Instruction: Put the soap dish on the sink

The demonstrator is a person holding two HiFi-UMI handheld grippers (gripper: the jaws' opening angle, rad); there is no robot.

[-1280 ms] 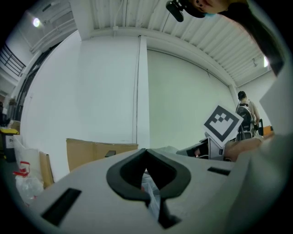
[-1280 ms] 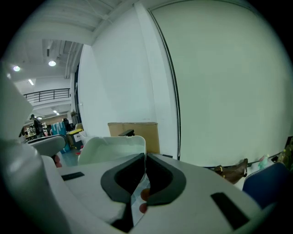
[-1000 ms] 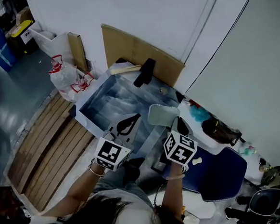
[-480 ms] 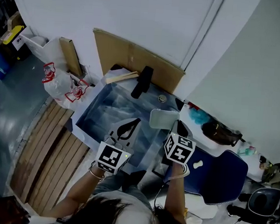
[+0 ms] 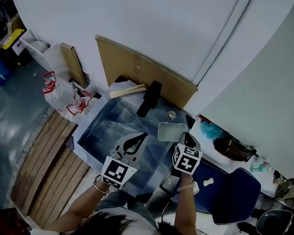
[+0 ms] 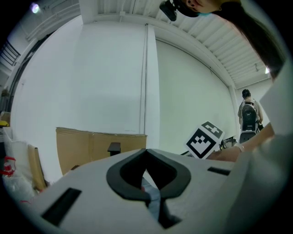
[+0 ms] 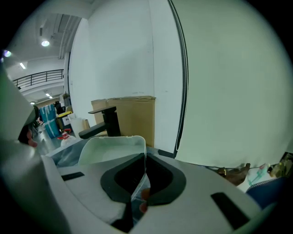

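Observation:
The soap dish point(image 5: 171, 132) is a pale green shallow tray held over the right rear part of the sink point(image 5: 111, 118), a rectangular basin wrapped in bluish plastic film. My right gripper point(image 5: 185, 138) is shut on the dish's near edge. In the right gripper view the dish point(image 7: 113, 148) stands out ahead of that gripper point(image 7: 145, 158), its rim pinched between the jaws. My left gripper point(image 5: 136, 139) hovers over the sink's front part, shut with nothing in it. In its own view the left gripper point(image 6: 146, 155) has its tips together.
A black faucet point(image 5: 148, 98) stands at the sink's back edge, also visible as the faucet point(image 7: 103, 123) ahead of the dish. Cardboard point(image 5: 140, 68) leans on the white wall. A blue chair point(image 5: 231, 188) is at right, wooden slats point(image 5: 47, 162) and a plastic bag point(image 5: 64, 90) at left.
Both grippers have edged farther over the sink toward the faucet and wall. The right gripper still carries the soap dish. The left stays shut.

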